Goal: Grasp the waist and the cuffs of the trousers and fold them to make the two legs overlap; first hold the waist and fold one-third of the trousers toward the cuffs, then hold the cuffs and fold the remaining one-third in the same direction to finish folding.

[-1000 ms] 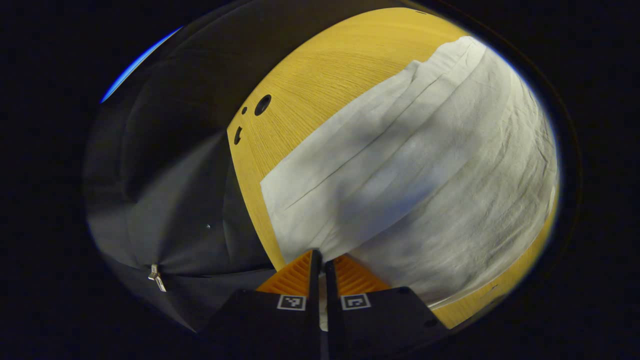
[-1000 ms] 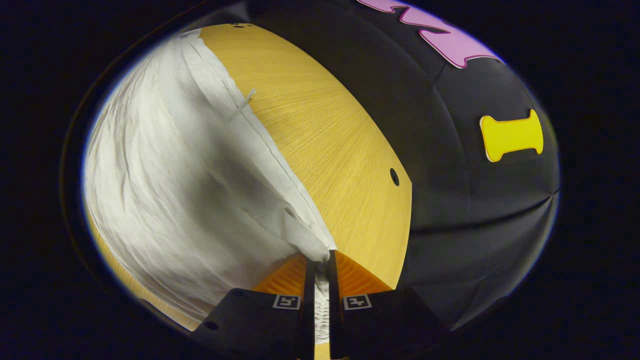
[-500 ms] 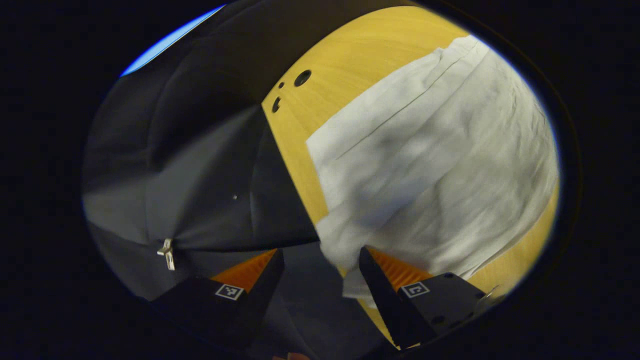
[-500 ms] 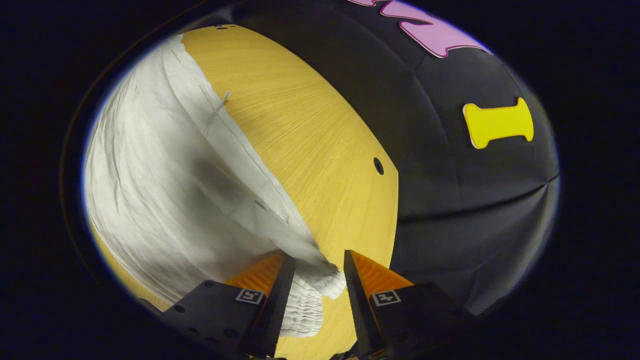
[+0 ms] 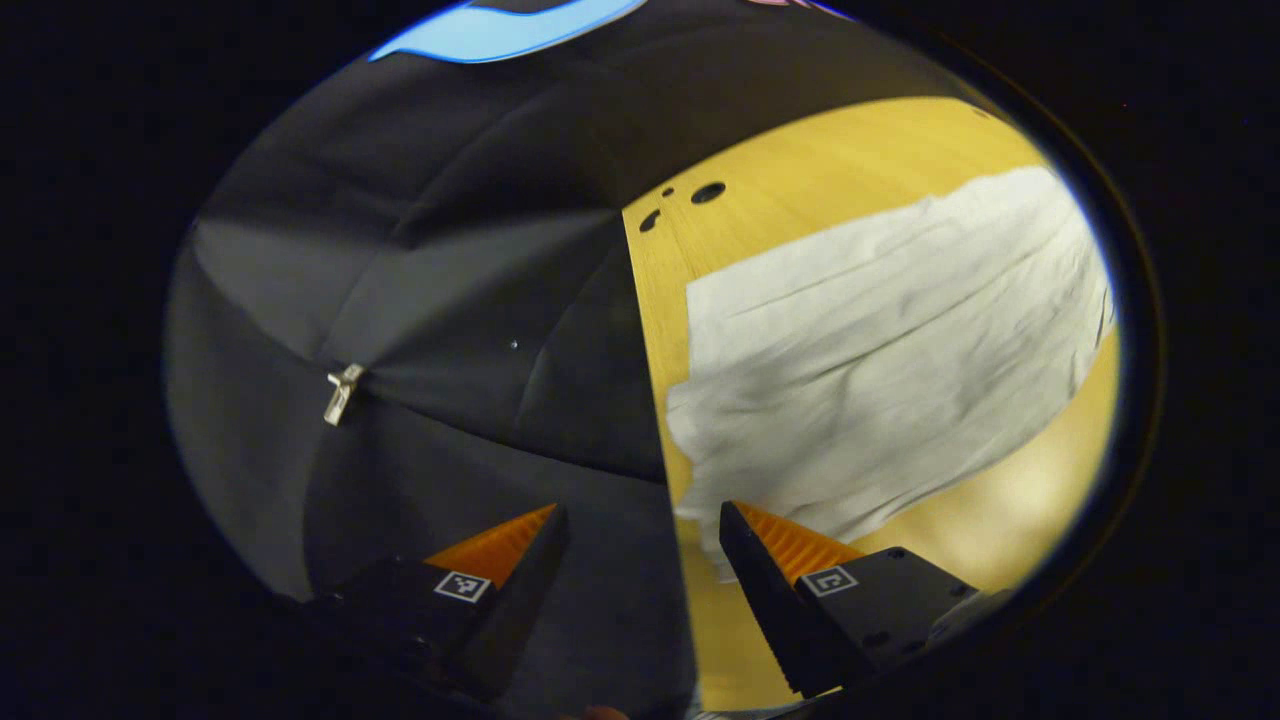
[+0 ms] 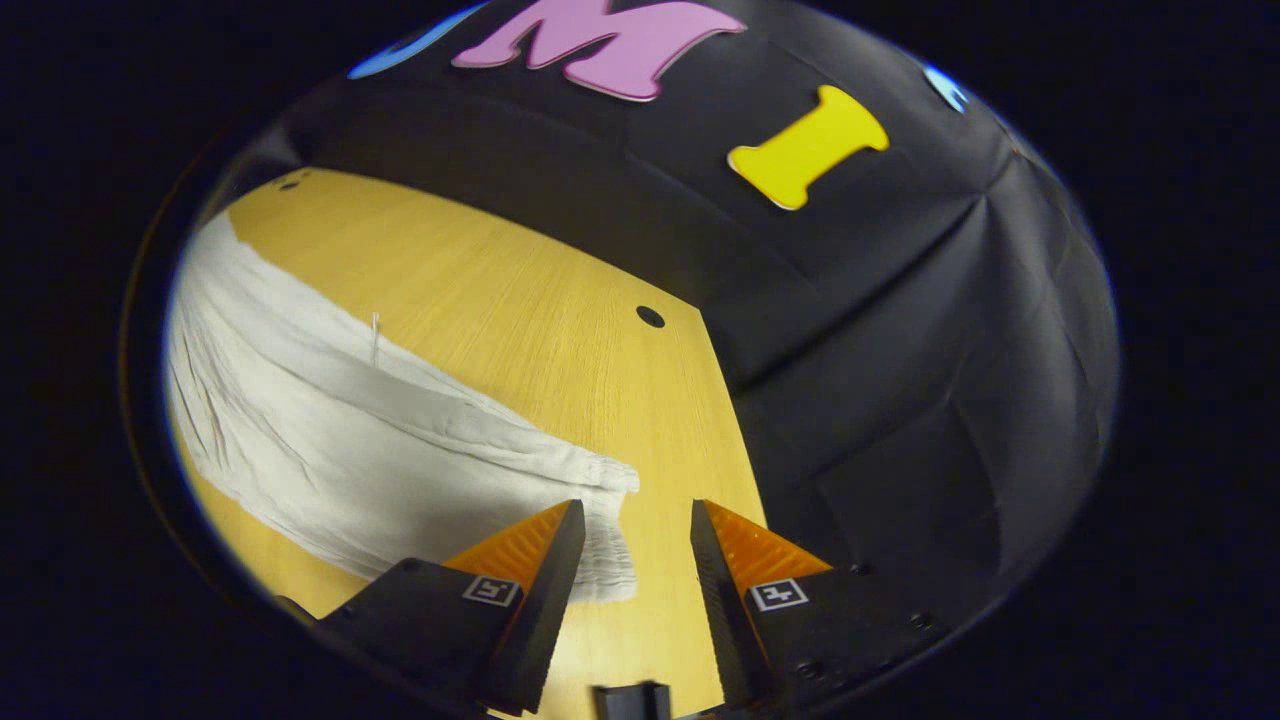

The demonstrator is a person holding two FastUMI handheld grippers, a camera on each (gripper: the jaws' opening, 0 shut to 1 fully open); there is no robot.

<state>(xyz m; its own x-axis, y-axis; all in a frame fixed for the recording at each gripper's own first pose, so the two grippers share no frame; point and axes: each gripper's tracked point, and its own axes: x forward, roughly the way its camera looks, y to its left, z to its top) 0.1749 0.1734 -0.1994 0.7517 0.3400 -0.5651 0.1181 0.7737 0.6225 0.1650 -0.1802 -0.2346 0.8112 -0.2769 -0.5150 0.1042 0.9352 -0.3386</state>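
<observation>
Black cloth walls (image 5: 420, 300) enclose the booth on all sides, and a yellow wood-grain table (image 5: 790, 200) forms the work surface. From my remote station I see the white trousers (image 5: 880, 340) lying flat on the table in the left gripper view, occupying the 2 to 4 o'clock sector; the cloth is creased along its length and one straight edge runs parallel to the table's edge. The left gripper (image 5: 640, 525) is released, its two fingers spread wide with nothing between them; it sits at 6 o'clock, over the table's edge, and its inner finger lies just beside the nearest corner of the trousers, though I cannot tell whether they touch. Three dark holes (image 5: 707, 192) mark the table corner at 12 o'clock. A small metal clip (image 5: 343, 392) pins the wall cloth at 9 o'clock. In the right gripper view, the trousers (image 6: 330, 450) stretch from 9 o'clock toward 6 o'clock, ending in a gathered, elasticated waist (image 6: 605, 540). The right gripper (image 6: 627, 525) is likewise released, fingers apart and holding nothing; the waist lies near its left-hand finger. A single hole (image 6: 650, 316) sits in the table near 12 o'clock.
</observation>
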